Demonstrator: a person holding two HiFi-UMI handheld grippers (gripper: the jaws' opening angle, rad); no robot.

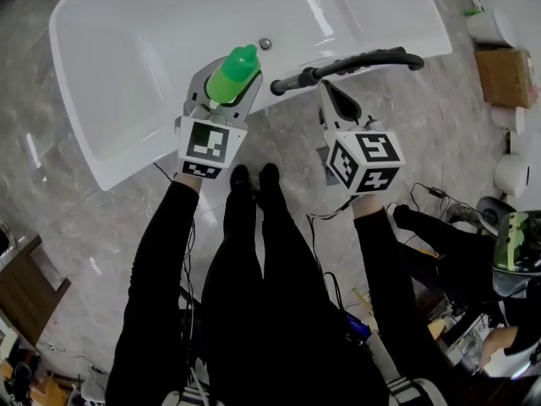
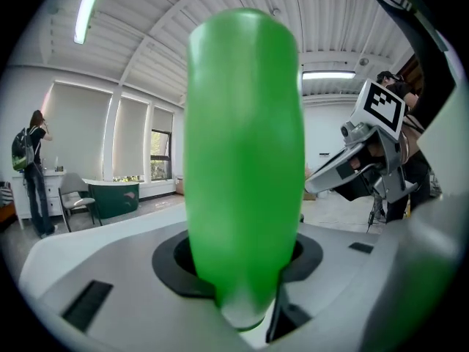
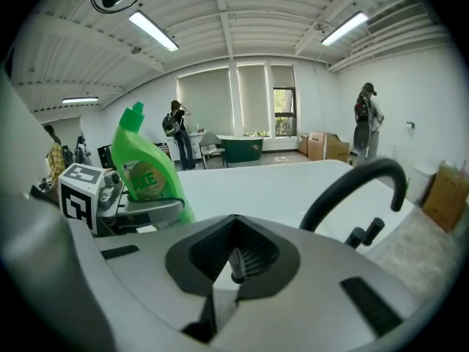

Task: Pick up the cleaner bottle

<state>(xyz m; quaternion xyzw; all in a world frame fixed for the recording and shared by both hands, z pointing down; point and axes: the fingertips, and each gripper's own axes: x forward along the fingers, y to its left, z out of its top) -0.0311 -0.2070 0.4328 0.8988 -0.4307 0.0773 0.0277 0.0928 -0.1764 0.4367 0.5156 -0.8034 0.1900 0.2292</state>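
The green cleaner bottle (image 1: 233, 73) stands upright between the jaws of my left gripper (image 1: 226, 90), which is shut on its body, held above the rim of a white bathtub (image 1: 152, 32). In the left gripper view the bottle (image 2: 245, 160) fills the middle and hides the pads. The right gripper view shows the bottle (image 3: 146, 169) with its round label, gripped by the left gripper (image 3: 139, 213). My right gripper (image 1: 331, 96) hangs to the right of the bottle with its jaws together and nothing held (image 3: 233, 259).
A black curved faucet (image 1: 355, 64) juts from the tub's rim just past the right gripper's tip, also seen as the black faucet arc (image 3: 353, 188). A cardboard box (image 1: 505, 76) and white items sit at far right. Cables lie on the marble floor. People stand far off.
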